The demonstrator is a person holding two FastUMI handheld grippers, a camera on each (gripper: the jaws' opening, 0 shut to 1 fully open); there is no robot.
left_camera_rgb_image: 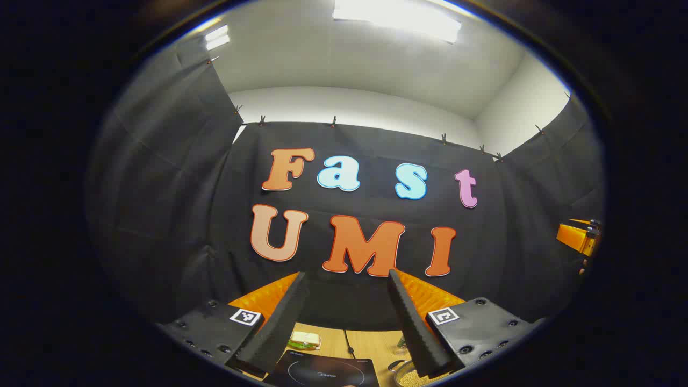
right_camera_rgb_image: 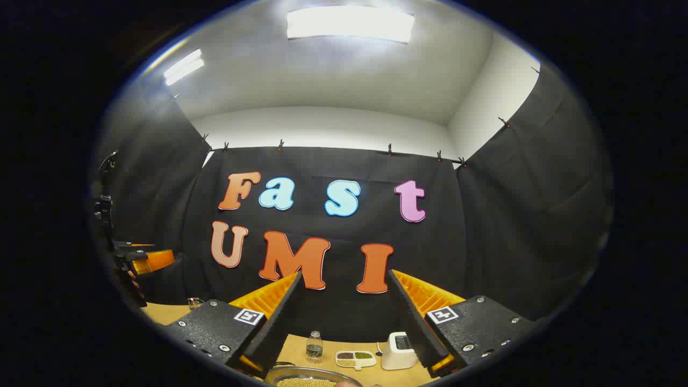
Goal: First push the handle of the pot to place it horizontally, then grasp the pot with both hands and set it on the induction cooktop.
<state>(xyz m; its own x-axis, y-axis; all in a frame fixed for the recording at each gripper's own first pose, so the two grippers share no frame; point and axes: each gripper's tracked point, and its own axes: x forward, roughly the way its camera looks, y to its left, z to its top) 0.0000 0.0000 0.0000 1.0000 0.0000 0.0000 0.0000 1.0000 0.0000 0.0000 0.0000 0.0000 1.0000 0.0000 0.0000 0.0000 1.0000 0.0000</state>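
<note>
Both grippers held high, cameras tilted at the booth wall; only a strip of table (right_camera_rgb_image: 161, 314) shows low in each view.

Left gripper (left_camera_rgb_image: 348, 282): fingers spread wide, nothing between them. Right gripper (right_camera_rgb_image: 344, 279): same, wide apart and empty.

Pot (right_camera_rgb_image: 309, 379): rim just visible at the bottom of the right gripper view, filled with small pale grains. In the left gripper view its rim (left_camera_rgb_image: 404, 371) sits beside the right edge of the induction cooktop (left_camera_rgb_image: 325, 371), near but not on it. Handle not visible; can't tell its direction.

Risks, as judged: with the pot nearly out of sight, a descent could strike the rim rather than the handle. A hard push on the handle could slide the pot or spill grains. Uneven two-sided lift would tip the contents.

Around: a food packet (left_camera_rgb_image: 305, 340) behind the cooktop toward the far edge, a cable (left_camera_rgb_image: 348, 344) running to the cooktop. Farther back near the far edge: a small bottle (right_camera_rgb_image: 314, 346), a divided dish (right_camera_rgb_image: 355, 358) of dark and green contents, a white appliance (right_camera_rgb_image: 399, 350). None lies between pot and cooktop as far as shown.
</note>
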